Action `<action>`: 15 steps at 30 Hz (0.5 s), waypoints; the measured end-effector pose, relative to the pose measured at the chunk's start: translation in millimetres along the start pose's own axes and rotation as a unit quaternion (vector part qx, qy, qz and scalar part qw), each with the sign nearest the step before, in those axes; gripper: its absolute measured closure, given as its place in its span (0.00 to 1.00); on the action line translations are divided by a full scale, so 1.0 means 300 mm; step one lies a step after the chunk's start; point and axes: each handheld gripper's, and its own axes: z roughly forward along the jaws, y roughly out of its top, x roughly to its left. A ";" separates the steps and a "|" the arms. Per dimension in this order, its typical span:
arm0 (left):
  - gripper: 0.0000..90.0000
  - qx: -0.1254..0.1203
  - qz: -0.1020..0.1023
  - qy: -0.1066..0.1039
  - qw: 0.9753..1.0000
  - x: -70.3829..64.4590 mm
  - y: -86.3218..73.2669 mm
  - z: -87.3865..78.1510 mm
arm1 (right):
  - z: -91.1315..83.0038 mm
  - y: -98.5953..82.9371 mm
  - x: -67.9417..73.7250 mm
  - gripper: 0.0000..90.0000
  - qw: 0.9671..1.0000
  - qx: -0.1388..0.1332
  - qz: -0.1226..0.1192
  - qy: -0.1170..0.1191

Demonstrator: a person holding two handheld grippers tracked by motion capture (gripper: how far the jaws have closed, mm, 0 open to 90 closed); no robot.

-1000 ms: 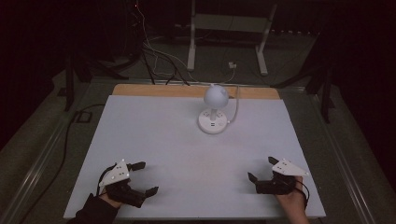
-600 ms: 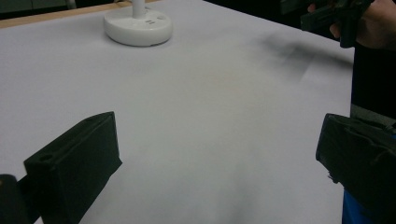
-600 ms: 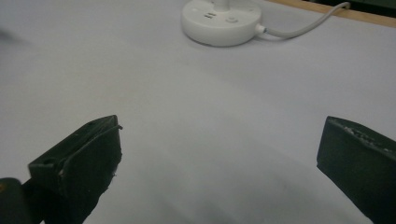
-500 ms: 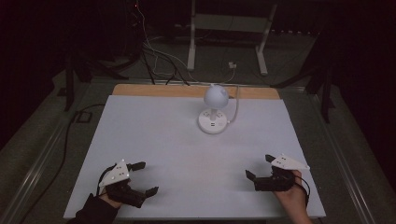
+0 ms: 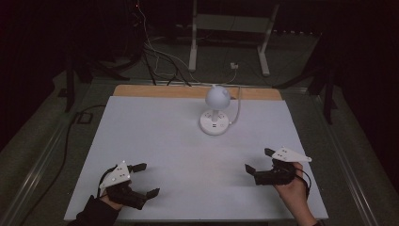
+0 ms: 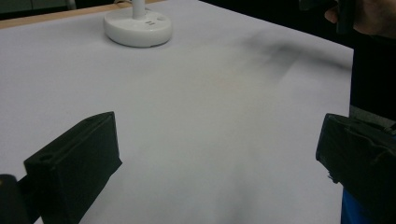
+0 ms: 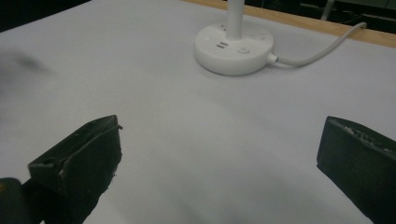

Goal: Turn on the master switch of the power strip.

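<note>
**Operator:** I have both claws low over the white table sheet (image 5: 155,141), near its front edge. The left gripper (image 5: 143,180) has its jaws spread wide with nothing between them, and so does the right gripper (image 5: 259,160).

**Observer:** Where is the lamp from each of them?

**Operator:** The small white desk lamp with the round plastic base and globe head (image 5: 216,110) stands well ahead of both claws, toward the far wooden edge. From the left gripper it is forward and off to the right; from the right gripper it is forward and to the left. In the right gripper view I see the round base (image 7: 233,48) straight ahead between my jaws, with the button and sockets facing me.

**Observer:** What worries you?

**Operator:** Two things, I judge. The thin white cable (image 7: 322,48) leaves the base on the right-hand side of my right claw; a sweeping approach could snag it and drag the lamp. And the head sits high on a thin stem, so a push up there instead of on the base could tip it.
</note>
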 end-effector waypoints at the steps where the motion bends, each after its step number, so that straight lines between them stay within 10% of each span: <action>1: 0.00 0.001 0.001 0.000 1.000 0.000 0.000 0.000 | 0.005 0.008 0.000 0.00 1.000 -0.001 -0.002 0.003; 15: 0.00 -0.001 -0.001 -0.002 1.000 -0.001 0.000 -0.002 | 0.037 0.074 0.000 0.00 1.000 -0.013 -0.006 0.019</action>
